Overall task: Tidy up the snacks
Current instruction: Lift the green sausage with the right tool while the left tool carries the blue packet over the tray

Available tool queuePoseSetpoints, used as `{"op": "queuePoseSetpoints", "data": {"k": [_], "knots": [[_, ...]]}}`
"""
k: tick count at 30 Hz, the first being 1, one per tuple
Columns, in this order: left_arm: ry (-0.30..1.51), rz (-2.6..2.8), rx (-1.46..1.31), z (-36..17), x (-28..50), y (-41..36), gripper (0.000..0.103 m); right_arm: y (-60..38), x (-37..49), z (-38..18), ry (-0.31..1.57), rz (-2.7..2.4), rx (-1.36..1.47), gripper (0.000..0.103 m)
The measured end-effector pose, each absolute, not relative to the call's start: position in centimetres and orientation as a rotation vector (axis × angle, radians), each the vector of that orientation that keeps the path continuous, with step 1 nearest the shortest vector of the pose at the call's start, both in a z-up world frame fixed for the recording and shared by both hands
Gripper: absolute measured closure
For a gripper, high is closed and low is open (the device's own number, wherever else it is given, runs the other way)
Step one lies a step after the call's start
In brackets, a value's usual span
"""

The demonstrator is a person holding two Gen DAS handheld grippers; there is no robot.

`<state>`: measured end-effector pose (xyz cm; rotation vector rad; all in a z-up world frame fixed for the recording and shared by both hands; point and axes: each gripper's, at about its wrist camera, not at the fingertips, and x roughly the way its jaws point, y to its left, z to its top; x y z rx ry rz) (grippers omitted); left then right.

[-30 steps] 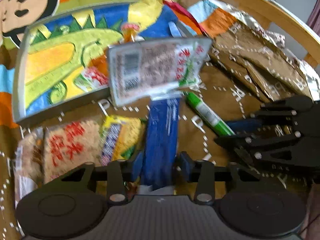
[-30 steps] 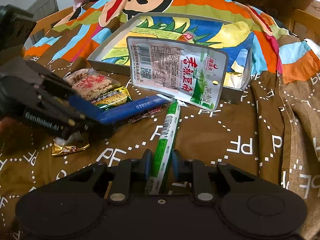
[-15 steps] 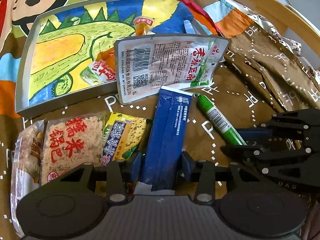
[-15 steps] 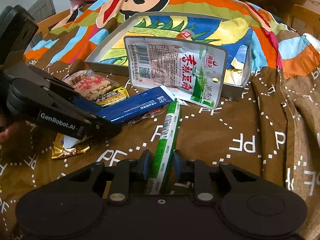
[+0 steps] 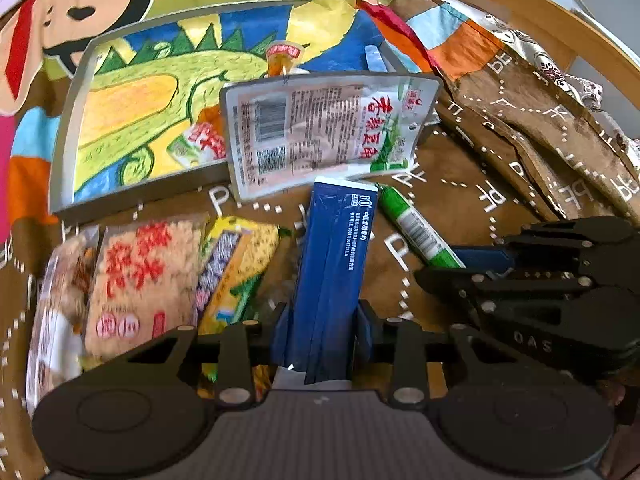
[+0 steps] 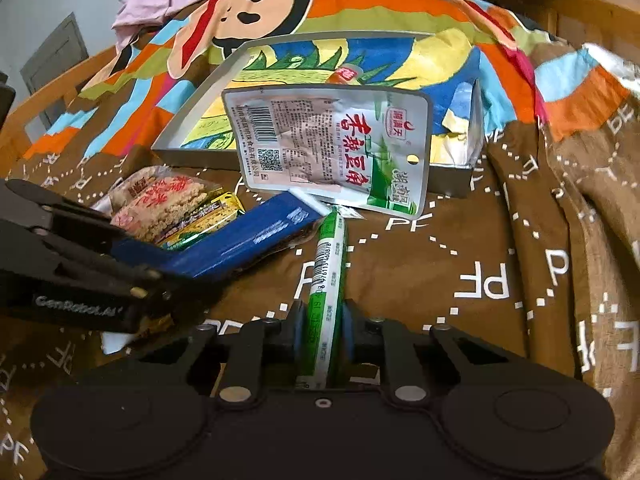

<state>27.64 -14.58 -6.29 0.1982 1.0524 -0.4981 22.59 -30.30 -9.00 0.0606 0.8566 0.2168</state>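
My left gripper (image 5: 322, 330) is shut on a long blue snack packet (image 5: 334, 264), also seen in the right wrist view (image 6: 244, 240). My right gripper (image 6: 323, 330) is shut on a green sausage stick (image 6: 326, 276), which also shows in the left wrist view (image 5: 414, 228). Both packets point toward a grey open tray (image 6: 192, 112) with a colourful lining. A white and green tofu pouch (image 6: 332, 148) leans on the tray's front wall (image 5: 132, 196). Small snacks lie inside the tray (image 5: 196, 144).
A rice cracker pack (image 5: 140, 276) and a yellow snack pack (image 5: 236, 268) lie on the brown cloth left of the blue packet. A gold wrapper (image 6: 156, 324) lies under the left gripper. A wooden rail (image 5: 560, 28) runs along the far right.
The left gripper rose slightly and then steadied, with the blue packet still in it. The right gripper holds the green stick in the same place. The tofu pouch has not moved.
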Motion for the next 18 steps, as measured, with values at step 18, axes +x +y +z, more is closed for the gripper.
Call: {"op": "queuePoseSetpoints", "data": {"k": [18], "knots": [[0.858, -0.438, 0.031, -0.3, 23.2, -12.4, 0.066, -27.2, 18.7, -6.1, 0.536, 0.125, -0.349, 0.083]]}}
